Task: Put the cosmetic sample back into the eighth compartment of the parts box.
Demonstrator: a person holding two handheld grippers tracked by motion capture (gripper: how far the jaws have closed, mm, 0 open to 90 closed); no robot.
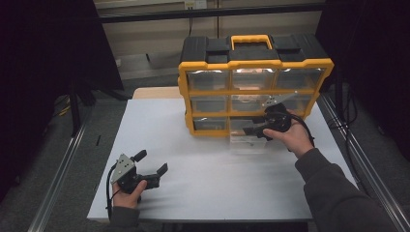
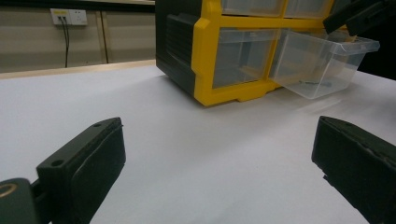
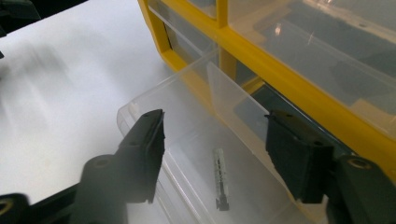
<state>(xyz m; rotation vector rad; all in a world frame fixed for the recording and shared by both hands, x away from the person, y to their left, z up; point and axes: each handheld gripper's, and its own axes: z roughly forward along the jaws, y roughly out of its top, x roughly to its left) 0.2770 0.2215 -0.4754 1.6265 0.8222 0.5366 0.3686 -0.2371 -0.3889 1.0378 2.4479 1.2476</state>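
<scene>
A yellow and black organizer (image 1: 255, 92) with clear drawers stands at the back middle of the white table (image 1: 203, 193). Its bottom middle drawer (image 1: 249, 143) is pulled out and tilts down onto the table. A small metal screw (image 3: 221, 179) lies inside this clear drawer (image 3: 187, 140). My right gripper (image 1: 261, 126) hovers over the drawer, and its jaws stand open above it (image 3: 217, 123) with nothing held. My left gripper (image 1: 151, 162) is open near the front left of the table, well away from the organizer (image 2: 210, 51). Ahead of its jaws (image 2: 217, 140) I see the pulled-out drawer (image 2: 322, 60).
The organizer's other drawers are pushed in. A yellow carry handle (image 1: 250, 40) tops the case. Metal rails (image 1: 63, 169) run along both sides of the table. A wall socket (image 2: 68, 17) sits on the back wall. Bare tabletop lies between the left gripper and the organizer.
</scene>
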